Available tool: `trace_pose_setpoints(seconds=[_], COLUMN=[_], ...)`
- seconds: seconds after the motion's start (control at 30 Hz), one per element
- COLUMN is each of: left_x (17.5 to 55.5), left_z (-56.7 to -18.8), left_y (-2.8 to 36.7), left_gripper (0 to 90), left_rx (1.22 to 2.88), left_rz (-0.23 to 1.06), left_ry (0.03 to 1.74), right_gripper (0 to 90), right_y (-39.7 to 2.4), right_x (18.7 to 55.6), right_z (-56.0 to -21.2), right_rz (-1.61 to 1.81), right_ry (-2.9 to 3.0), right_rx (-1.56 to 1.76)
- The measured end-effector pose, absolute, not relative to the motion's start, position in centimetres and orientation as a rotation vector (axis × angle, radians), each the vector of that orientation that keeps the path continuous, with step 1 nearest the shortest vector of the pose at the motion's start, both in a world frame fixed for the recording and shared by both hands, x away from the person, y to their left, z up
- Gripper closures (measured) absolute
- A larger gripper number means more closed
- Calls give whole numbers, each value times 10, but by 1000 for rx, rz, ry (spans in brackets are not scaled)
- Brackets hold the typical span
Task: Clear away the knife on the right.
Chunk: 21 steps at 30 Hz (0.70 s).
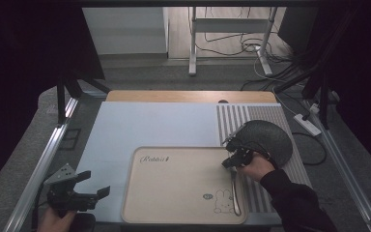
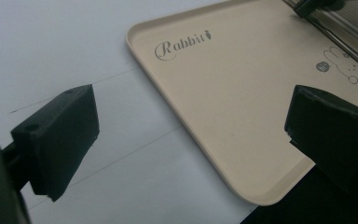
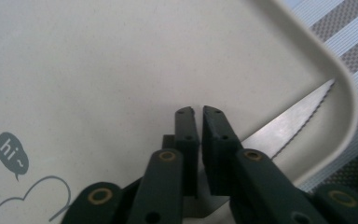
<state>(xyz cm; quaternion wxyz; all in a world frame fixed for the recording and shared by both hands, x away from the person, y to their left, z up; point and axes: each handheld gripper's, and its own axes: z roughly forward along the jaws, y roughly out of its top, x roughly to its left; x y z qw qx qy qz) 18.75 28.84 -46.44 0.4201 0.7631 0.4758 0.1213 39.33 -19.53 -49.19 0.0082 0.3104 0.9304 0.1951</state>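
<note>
knife [image 1: 235,191] lies along the tray's [image 1: 174,212] right edge, serrated tip at the far right corner, likely set down as cutlery | right gripper [image 1: 230,160] over the blade, jaws nearly together, barely parted, pinching nothing | left gripper [image 1: 98,184] near left, jaws spread, idle

Black tongs [image 3: 196,112], brass-ringed screws, dark sleeve [image 1: 294,198]
</note>
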Motion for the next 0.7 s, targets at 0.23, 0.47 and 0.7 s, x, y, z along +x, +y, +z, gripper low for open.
trace_pose_setpoints(seconds=[0.23, 0.47, 0.7], left_x=[187, 187, 187], left_z=[-464, -464, -464], left_y=[288, 288, 288], left_gripper=[39, 39, 39], left_rx=[1914, 1914, 1915], left_rz=[305, 305, 306], left_ry=[1193, 1194, 1193], right_gripper=[699, 567, 397], right_y=[-192, -189, -187], right_x=[390, 388, 385], right_z=[-486, -484, -481], right_rz=[637, 645, 665], right_ry=[2870, 2856, 2858], right_rx=[967, 967, 973])
